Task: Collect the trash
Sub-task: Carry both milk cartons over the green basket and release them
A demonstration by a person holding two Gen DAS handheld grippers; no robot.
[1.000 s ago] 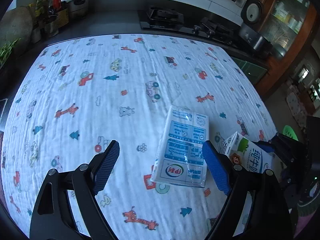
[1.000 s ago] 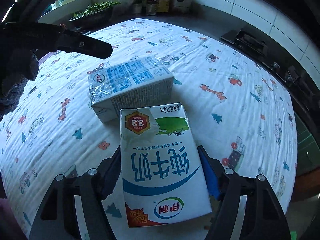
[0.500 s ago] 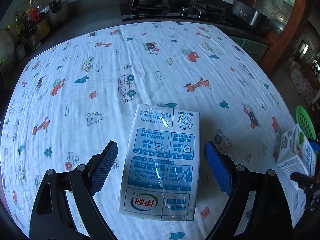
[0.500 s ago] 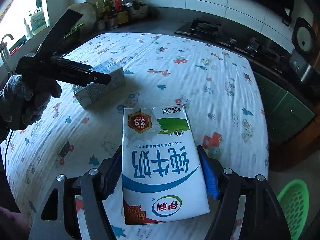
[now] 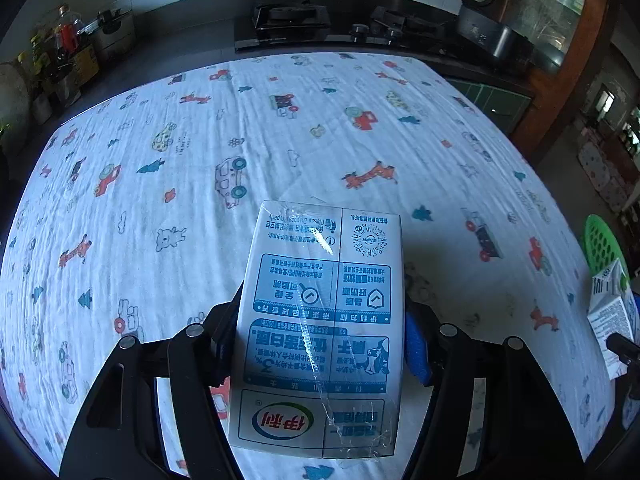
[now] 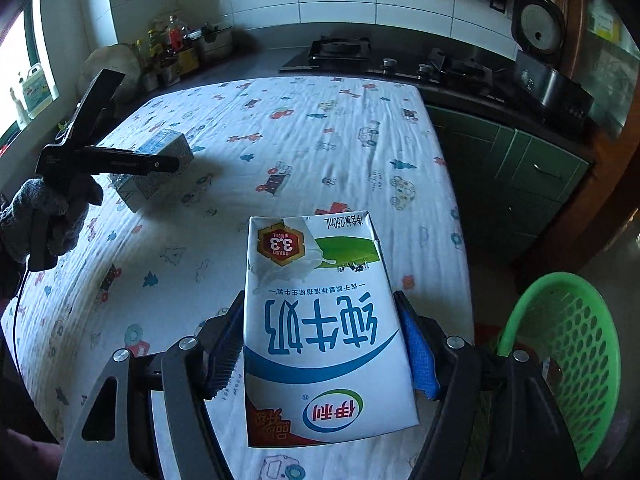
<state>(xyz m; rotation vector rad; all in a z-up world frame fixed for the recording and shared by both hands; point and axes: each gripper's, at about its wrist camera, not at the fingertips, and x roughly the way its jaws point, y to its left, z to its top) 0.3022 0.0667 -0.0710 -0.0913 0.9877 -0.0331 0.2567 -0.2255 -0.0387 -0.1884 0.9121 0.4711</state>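
Note:
My left gripper [image 5: 318, 344] is shut on a blue-and-white milk carton pack [image 5: 320, 320] wrapped in clear film, which sits low over the patterned tablecloth. In the right wrist view the same pack [image 6: 154, 168] shows at the far left under the left gripper [image 6: 120, 164]. My right gripper [image 6: 320, 348] is shut on a white, green and blue milk carton [image 6: 320, 320] and holds it above the table's right edge. That carton [image 5: 612, 312] shows at the right edge of the left wrist view.
A green perforated basket [image 6: 568, 360] stands on the floor right of the table; its rim [image 5: 596, 240] shows in the left wrist view. The table has a white cartoon-print cloth [image 5: 280, 140]. A stove and counter [image 6: 360, 56] lie behind.
My left gripper moved onto the blue pack and closed on its sides. My right gripper carried its carton to the right, away from the pack, so the green basket came into view.

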